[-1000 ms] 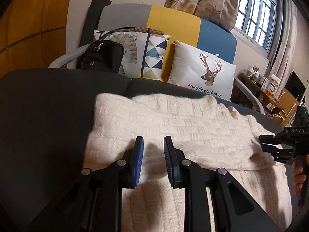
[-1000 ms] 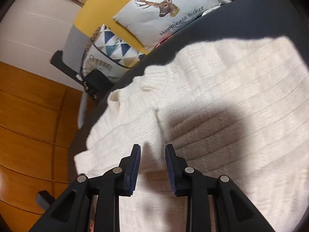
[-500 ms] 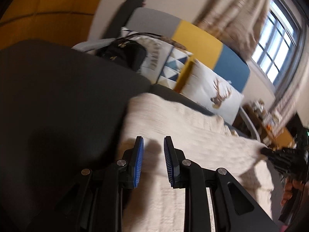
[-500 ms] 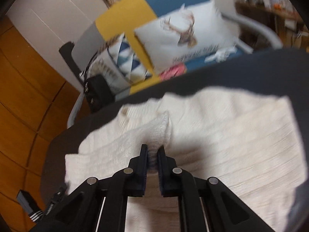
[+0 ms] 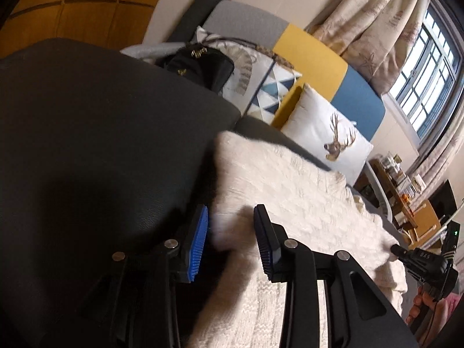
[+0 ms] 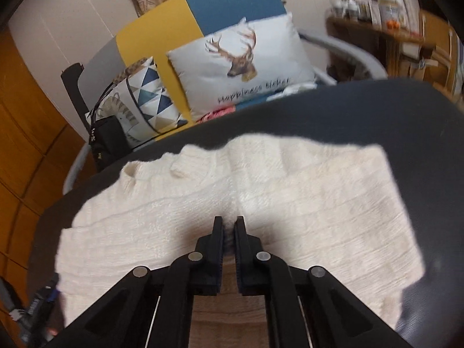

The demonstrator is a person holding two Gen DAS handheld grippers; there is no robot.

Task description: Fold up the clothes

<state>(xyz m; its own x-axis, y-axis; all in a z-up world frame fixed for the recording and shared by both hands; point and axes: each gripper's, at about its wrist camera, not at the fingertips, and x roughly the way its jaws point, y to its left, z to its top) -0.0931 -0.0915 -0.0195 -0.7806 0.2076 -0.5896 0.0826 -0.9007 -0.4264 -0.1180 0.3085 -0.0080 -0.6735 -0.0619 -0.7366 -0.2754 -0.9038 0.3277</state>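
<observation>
A cream knit sweater (image 5: 304,203) (image 6: 304,197) lies spread on a dark round table (image 5: 101,145) (image 6: 377,110). My left gripper (image 5: 230,232) is at the sweater's left edge and its jaws are opening. The cloth's corner lies between them, and the blue pads (image 5: 198,240) do not clearly press on it. My right gripper (image 6: 229,227) is shut on a small raised fold near the sweater's middle. The left wrist view shows that right gripper (image 5: 420,261) at the sweater's far right edge, with a hand (image 5: 420,307) on it. The left gripper's body (image 6: 40,304) shows at the lower left of the right wrist view.
Behind the table stands a grey, yellow and blue sofa with a deer pillow (image 5: 327,136) (image 6: 240,63), a triangle-pattern pillow (image 6: 145,98) and a black bag (image 5: 200,66) (image 6: 107,139). A cluttered wooden shelf (image 5: 406,191) and a curtained window (image 5: 429,72) are to the right.
My right gripper closed on a fold of the sweater and lifted it slightly. My left gripper moved to the sweater's left edge, rolled, and spread its jaws wider.
</observation>
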